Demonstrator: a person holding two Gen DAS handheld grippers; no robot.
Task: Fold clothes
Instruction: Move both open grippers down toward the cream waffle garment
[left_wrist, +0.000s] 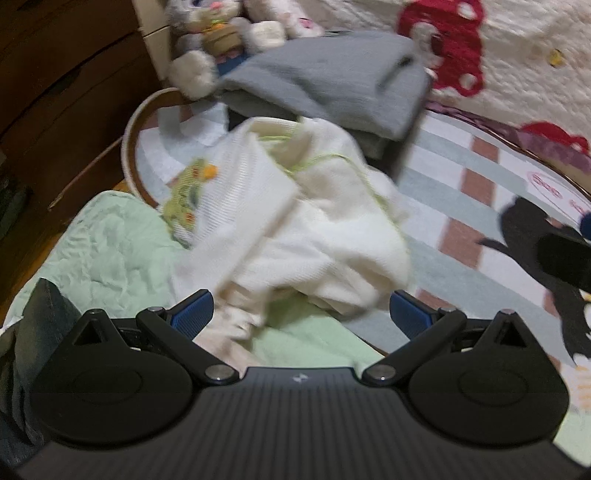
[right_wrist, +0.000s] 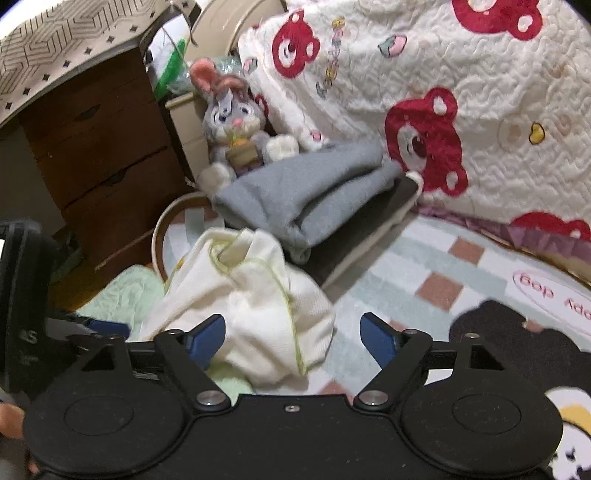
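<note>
Left gripper (left_wrist: 301, 308) spread, empty; crumpled cream garment (left_wrist: 295, 221) just ahead between fingers, lying on green mat (left_wrist: 107, 243). Right gripper (right_wrist: 291, 338) spread, same garment beneath. Behind: folded grey cloth (right_wrist: 306, 195), plush rabbit (right_wrist: 232, 122), bear quilt (right_wrist: 461, 92).

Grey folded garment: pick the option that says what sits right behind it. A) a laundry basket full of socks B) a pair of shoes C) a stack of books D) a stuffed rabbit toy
D: in the right wrist view a stuffed rabbit toy sits just behind the grey folded garment, its pale feet at the fabric's far edge; no socks, shoes or books show there.
</note>
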